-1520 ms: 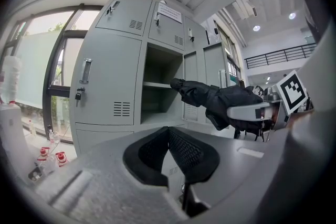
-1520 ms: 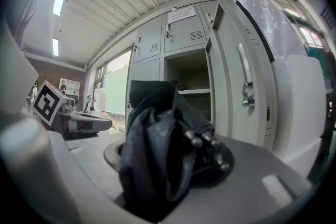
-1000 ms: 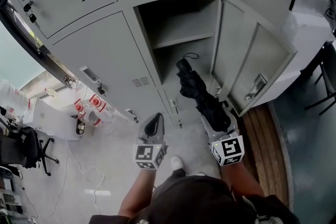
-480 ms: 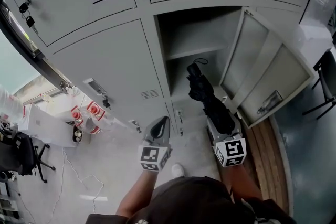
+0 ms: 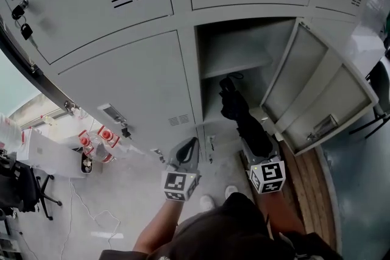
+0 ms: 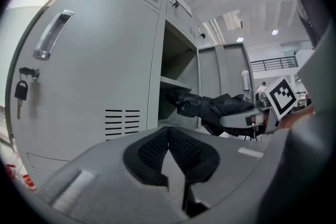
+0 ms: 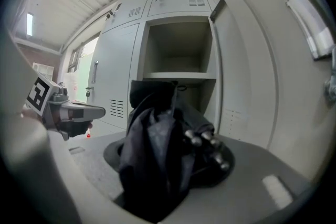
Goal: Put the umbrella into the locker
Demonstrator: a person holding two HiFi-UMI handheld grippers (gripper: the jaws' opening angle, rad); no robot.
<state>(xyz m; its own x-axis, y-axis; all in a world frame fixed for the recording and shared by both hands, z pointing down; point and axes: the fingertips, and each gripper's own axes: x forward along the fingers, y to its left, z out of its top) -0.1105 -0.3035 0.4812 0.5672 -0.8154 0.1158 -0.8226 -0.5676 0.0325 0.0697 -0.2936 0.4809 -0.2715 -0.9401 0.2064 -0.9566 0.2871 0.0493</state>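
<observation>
Head view: grey lockers (image 5: pixel 116 76) stand on a pale floor (image 5: pixel 122 192). One open locker (image 5: pixel 234 39) has its door (image 5: pixel 317 91) swung out to the right. The right gripper (image 5: pixel 257 149) squeezes a black, crumpled, folded umbrella (image 5: pixel 242 115). The umbrella's far end sits at the open locker's mouth, under the shelf (image 5: pixel 234 64). The left gripper (image 5: pixel 190 144) is clenched on nothing.

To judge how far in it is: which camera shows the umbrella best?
Left gripper view: the black folded umbrella shows side-on, full length, from the right gripper to the open locker. Head view shows it from above; right gripper view only end-on, foreshortened.
</observation>
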